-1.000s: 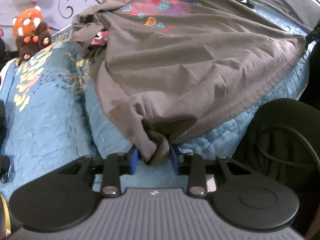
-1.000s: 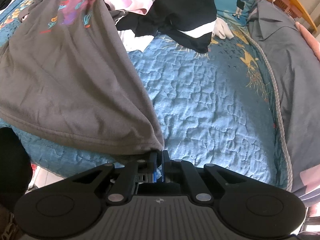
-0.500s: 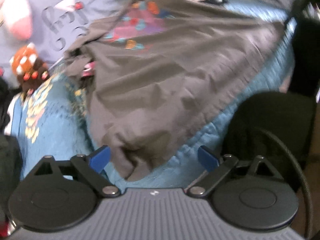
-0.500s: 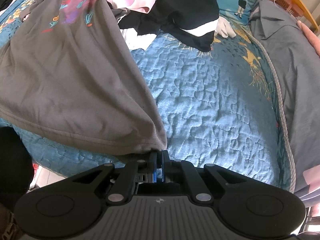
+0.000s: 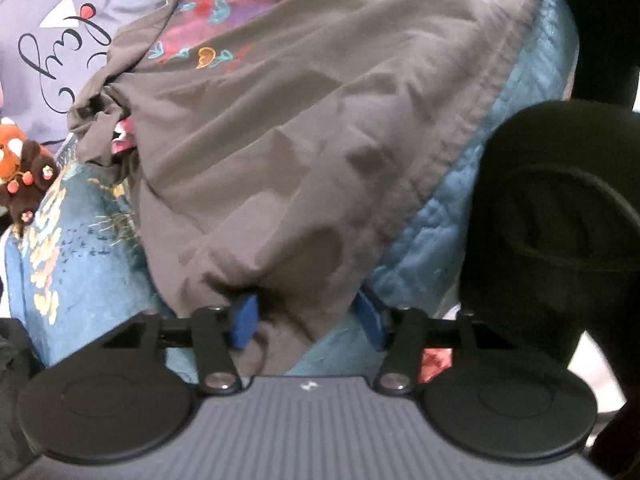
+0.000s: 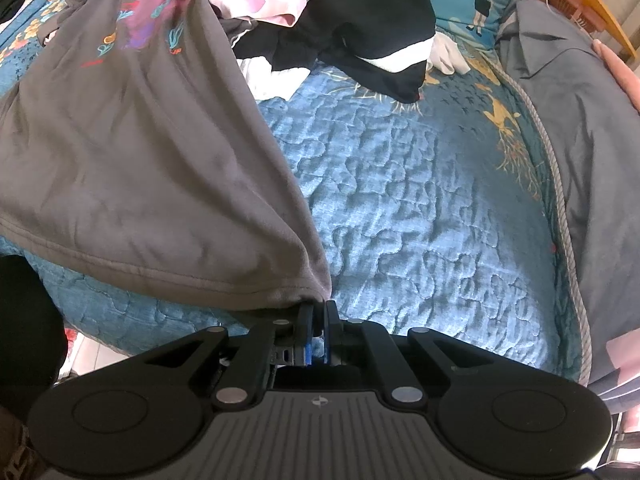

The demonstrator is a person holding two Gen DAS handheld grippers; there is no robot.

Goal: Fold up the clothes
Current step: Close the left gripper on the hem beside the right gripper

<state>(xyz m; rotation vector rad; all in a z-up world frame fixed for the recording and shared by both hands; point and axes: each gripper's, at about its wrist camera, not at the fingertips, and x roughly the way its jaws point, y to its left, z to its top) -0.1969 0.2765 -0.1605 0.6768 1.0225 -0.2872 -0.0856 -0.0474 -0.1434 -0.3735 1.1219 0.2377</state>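
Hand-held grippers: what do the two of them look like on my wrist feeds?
Both look alike. The left hand-held gripper and the right hand-held gripper have black linkage arms with silver pivot pins, blue finger pads, two round black discs and a ribbed grey body with a small pale mark at its centre.

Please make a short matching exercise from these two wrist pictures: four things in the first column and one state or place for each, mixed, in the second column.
Things:
1. right gripper
2. left gripper
3. black garment with white stripe
4. brown plush toy

States or places:
A. jaws closing around a gray T-shirt corner
B. heaped at the far side of the blue quilt
C. at the quilt's left edge
D. shut on the T-shirt hem

Pairs: 1-D, 2-A, 3-B, 4-C
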